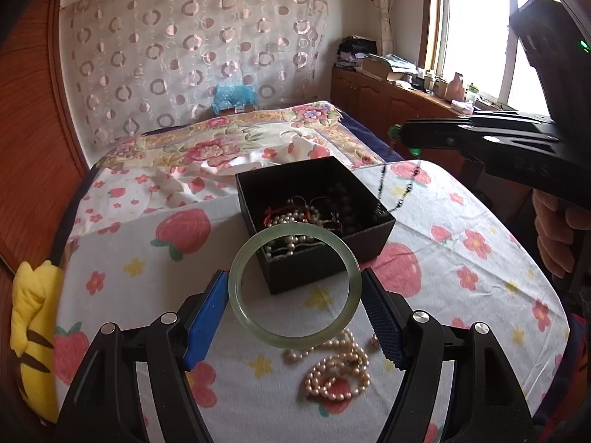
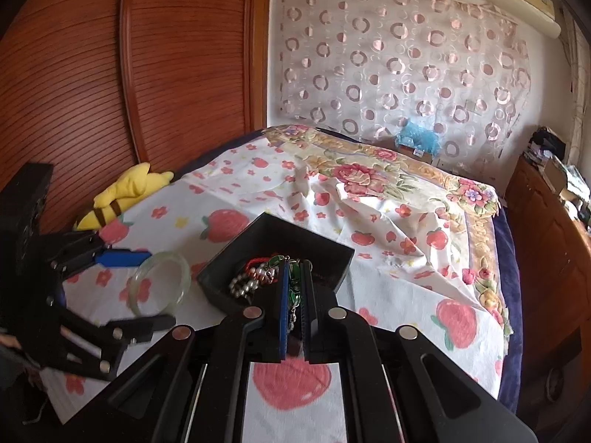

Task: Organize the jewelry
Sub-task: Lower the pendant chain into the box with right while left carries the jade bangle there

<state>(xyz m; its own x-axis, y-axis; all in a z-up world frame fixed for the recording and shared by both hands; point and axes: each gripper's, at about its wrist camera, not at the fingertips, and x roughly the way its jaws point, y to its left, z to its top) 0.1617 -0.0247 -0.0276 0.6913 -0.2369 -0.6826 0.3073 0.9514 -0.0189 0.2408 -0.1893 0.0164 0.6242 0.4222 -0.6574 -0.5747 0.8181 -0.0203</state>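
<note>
1. the left gripper (image 1: 295, 306) has its blue pads spread wide and pressed against the two sides of a pale green bangle (image 1: 293, 286), held clear of the cloth, just near of the black box (image 1: 314, 217).
2. the right gripper (image 2: 293, 295) is pressed almost together, pinching a dark beaded necklace (image 1: 400, 184) with green pieces; its strand hangs down over the right side of the box.
3. the box sits mid-table on the strawberry cloth (image 1: 443, 258), already holding pearls and dark beads; a pink pearl strand (image 1: 340, 369) lies loose on the cloth, nearer than the bangle.
4. risk, bangle: it looks hard and smooth, gripped only at two edge points, so a tilt or bump on the box rim could make it slip out and fall.
5. risk, necklace: the dangling strand could snag the box wall or tangle with the jewelry inside, or drag the light box sideways.
</note>
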